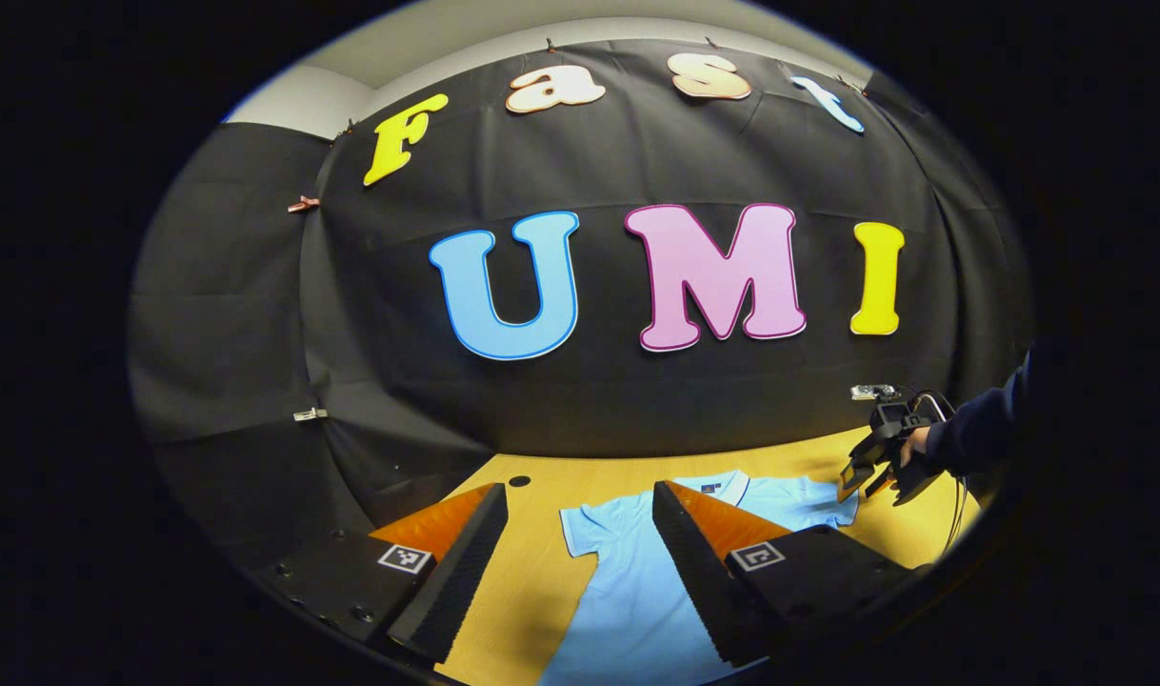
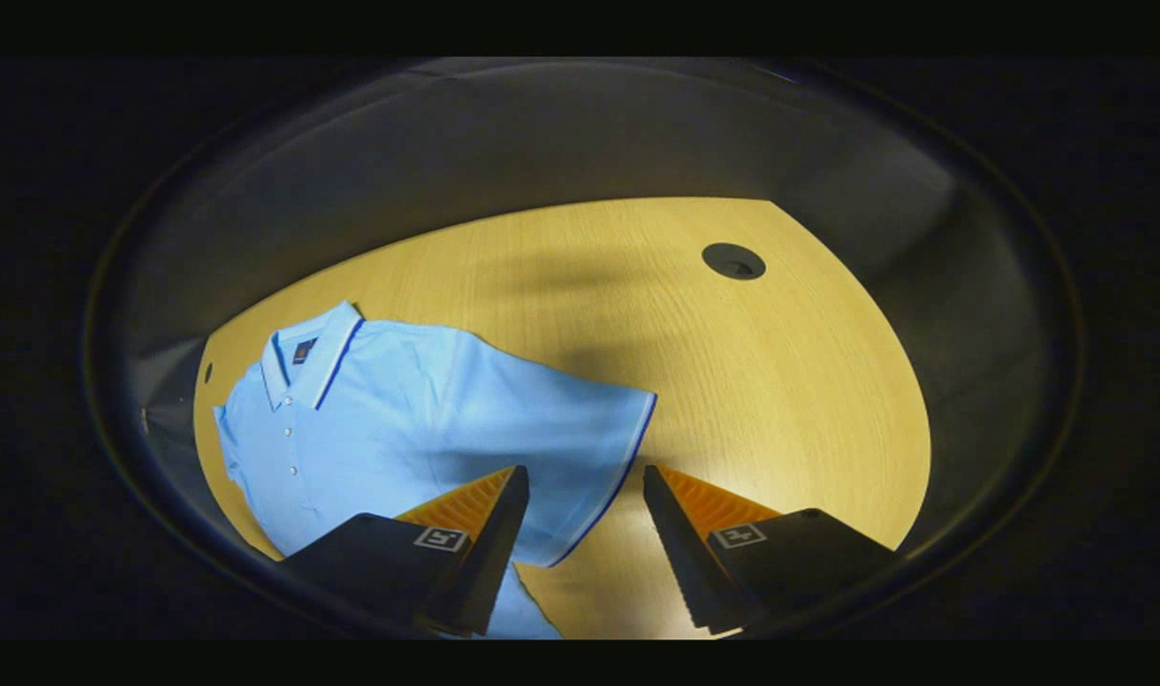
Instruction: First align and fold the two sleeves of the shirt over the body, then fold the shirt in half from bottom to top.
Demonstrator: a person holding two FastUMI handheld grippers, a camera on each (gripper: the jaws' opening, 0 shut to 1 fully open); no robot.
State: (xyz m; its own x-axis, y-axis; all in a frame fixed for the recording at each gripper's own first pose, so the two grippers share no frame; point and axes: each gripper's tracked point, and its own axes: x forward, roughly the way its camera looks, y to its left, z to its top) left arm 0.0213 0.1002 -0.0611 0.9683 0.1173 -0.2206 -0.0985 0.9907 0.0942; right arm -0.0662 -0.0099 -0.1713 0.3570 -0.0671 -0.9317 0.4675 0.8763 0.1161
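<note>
Shirt (image 2: 428, 419), light blue polo w/ dark-trimmed collar, is lying flat and face up on the wooden table (image 2: 751, 381), sleeves spread, nothing folded yet by the look of it.

Right gripper (image 2: 580, 495) is hovering w/ its fingers standing wide apart, nothing between them. The cuff of one short sleeve (image 2: 590, 429) is sitting in the gap just ahead of the tips; collar is lying further off to that gripper's left.

Left gripper (image 1: 580, 519) is also gaping wide and empty, pointing level toward the booth wall, w/ the shirt's other sleeve (image 1: 590, 534) lying just beyond and between its fingers, body of the shirt passing under its right finger. Far right in the left gripper view, the other gripper is being held by a hand w/ a dark sleeve (image 1: 980, 429), over the far shoulder of the shirt.

Handling, as a guess: fabric is looking thin, soft, light, so prob. going to droop and wrinkle when lifted, not slippery. Best pinch pts are prob. the trimmed cuff edges, both layers together, keeping lift low so the body isn't dragging.

Table is looking smooth, pale wood grain, w/ a round cable hole (image 2: 732, 260) well ahead of the right gripper. Black cloth is hanging behind and around.
</note>
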